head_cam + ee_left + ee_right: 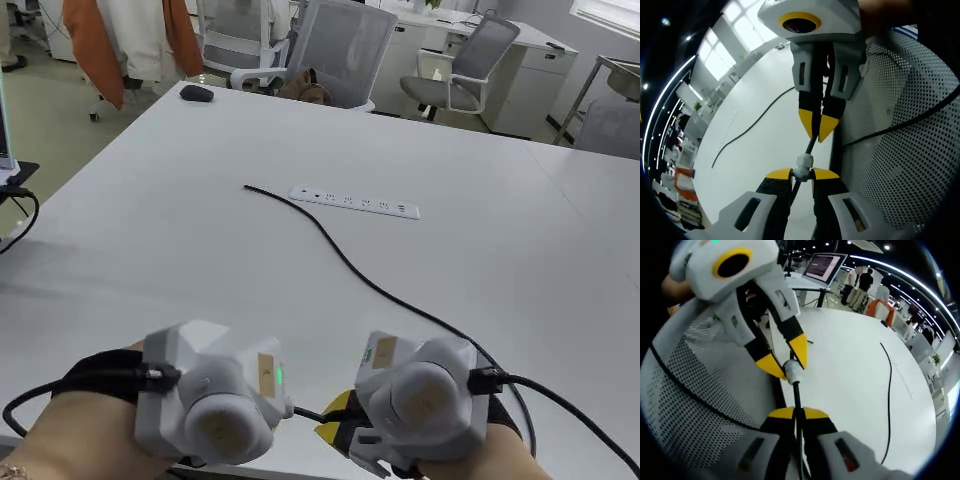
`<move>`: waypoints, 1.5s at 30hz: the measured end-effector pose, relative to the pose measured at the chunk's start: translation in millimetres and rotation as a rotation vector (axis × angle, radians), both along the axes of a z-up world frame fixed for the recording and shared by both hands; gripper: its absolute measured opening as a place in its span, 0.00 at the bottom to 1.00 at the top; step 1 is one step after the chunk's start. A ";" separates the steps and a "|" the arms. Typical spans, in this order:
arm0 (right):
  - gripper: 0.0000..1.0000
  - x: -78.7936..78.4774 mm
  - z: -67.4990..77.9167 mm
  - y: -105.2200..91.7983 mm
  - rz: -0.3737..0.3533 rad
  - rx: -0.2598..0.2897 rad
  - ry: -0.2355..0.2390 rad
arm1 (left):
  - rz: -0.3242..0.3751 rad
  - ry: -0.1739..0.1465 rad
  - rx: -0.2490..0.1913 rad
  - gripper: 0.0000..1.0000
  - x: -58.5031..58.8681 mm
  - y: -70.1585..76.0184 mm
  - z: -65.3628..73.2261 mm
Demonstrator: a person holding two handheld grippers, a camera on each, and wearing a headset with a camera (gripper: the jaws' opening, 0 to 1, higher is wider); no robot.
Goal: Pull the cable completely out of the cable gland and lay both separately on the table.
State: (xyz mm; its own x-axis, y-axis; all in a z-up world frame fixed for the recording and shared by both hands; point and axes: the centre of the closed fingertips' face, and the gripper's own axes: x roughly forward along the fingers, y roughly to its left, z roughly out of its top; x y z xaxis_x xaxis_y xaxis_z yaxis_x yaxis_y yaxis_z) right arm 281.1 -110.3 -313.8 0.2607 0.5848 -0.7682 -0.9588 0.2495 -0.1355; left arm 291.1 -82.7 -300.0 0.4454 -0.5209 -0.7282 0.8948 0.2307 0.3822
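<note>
Left gripper view, right up close: left gripper [802, 174] clamped on the small rounded white plastic cable gland [803, 165]. The thin black cable [810, 146] runs out of the gland into the right gripper [816, 127], whose yellow tips pinch it tight. Head view hides the jaws under bulky white housings at the near table [200, 230] edge. It does lay out the cable's slack curving over the smooth white top to a free end beside a flat power strip [355, 203].
</note>
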 end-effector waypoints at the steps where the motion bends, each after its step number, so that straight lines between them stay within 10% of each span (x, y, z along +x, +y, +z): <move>1: 0.03 -0.1 0.1 0.0 -0.002 0.001 0.000 | 0.000 -0.001 0.002 0.17 0.7 0.3 -0.5; 26: 0.03 15.9 -24.4 -47.4 -0.162 -0.217 0.016 | 0.040 -0.024 0.012 0.17 6.7 7.2 3.4; 32: 0.14 7.2 -19.2 -26.6 -0.098 -0.128 0.038 | 0.040 -0.020 0.018 0.17 6.5 7.8 2.2; 38: 0.25 -2.3 6.7 10.7 0.067 0.009 -0.066 | 0.036 -0.023 0.015 0.17 6.0 7.0 4.0; 45: 0.21 -5.2 8.8 13.9 0.099 0.010 -0.085 | 0.016 -0.030 0.003 0.17 4.8 2.9 5.1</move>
